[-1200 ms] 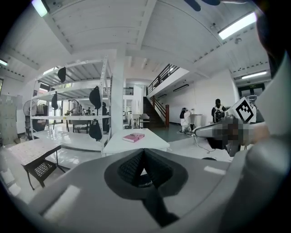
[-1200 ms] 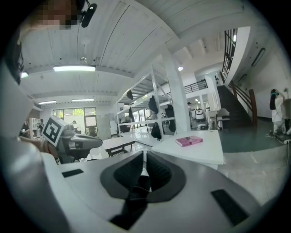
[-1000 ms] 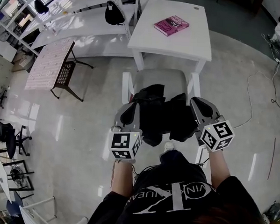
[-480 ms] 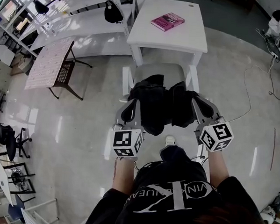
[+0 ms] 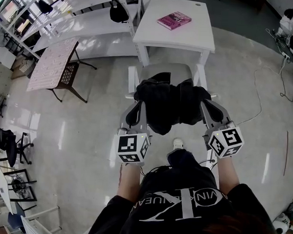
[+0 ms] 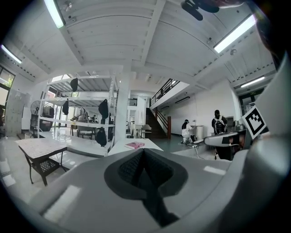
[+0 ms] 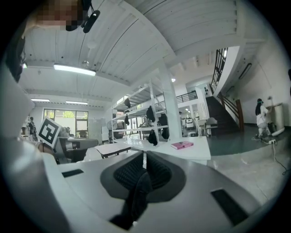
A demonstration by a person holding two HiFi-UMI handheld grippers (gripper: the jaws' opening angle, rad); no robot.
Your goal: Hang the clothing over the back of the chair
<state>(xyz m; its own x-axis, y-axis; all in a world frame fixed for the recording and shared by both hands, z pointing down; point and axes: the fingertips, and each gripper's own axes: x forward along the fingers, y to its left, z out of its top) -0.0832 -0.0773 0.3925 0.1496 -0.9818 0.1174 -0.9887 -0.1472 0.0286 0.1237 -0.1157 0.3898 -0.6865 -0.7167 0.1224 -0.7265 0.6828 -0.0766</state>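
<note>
A black garment [image 5: 169, 108] hangs stretched between my two grippers above the white chair [image 5: 164, 72], covering the near part of the seat and the chair's back. My left gripper [image 5: 138, 105] is shut on the garment's left edge. My right gripper [image 5: 205, 101] is shut on its right edge. In the left gripper view a strip of black cloth [image 6: 154, 205] runs out from the shut left gripper [image 6: 144, 157]. The right gripper view shows the same kind of black fold [image 7: 136, 200] pinched in the right gripper [image 7: 144, 159]. Both grippers point nearly level, toward the table.
A white table [image 5: 189, 40] with a pink book [image 5: 174, 20] stands just beyond the chair. A patterned side table [image 5: 53, 65] is at the left, with white shelving and black bags [image 5: 117, 12] behind. A cable [image 5: 265, 96] trails on the floor at the right, near a person [image 5: 291, 19].
Both grippers have carried the garment forward, toward the table. It now spreads wider and higher over the chair, hiding more of the seat.
</note>
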